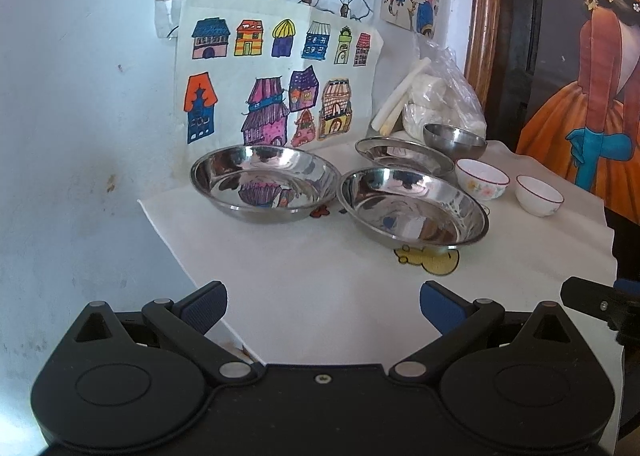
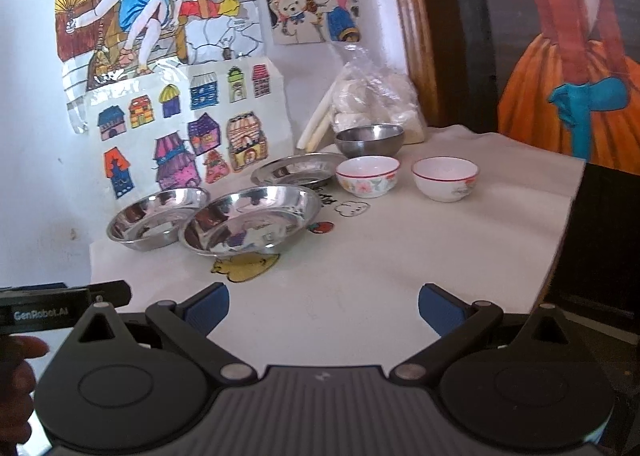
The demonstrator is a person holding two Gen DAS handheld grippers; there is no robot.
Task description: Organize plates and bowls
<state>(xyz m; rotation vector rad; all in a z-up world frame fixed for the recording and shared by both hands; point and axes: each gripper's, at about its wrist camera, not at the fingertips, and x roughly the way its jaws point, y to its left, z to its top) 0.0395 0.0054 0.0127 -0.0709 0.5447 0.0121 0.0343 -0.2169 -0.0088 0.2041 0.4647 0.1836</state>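
Plates and bowls stand together on the desk (image 1: 320, 296), which has a white cloth with cartoon prints. Nearest are the two grippers, both low over the front edge. The left gripper (image 1: 323, 310) has its jaws released and wide apart, holding nothing. The right gripper (image 2: 323, 310) is the same, jaws released and empty.

Farther in, the near steel plate (image 1: 412, 208) sits in the middle of the desk, over a yellow print (image 1: 428, 260). Just beside it on the left, nearer to the wall, is the left steel plate (image 1: 264, 182); the two rims are very close, but I cannot tell if they touch. Behind them lies the shallow steel plate (image 1: 400, 154). To its right stands the flowered bowl (image 2: 367, 175), and the plain white bowl (image 2: 445, 177) is near it, apart. The steel bowl (image 2: 369, 140) is behind the flowered bowl.

At the back, a plastic bag (image 2: 376, 96) with white contents leans in the corner, and coloured drawings of houses (image 1: 276, 76) hang on the wall.
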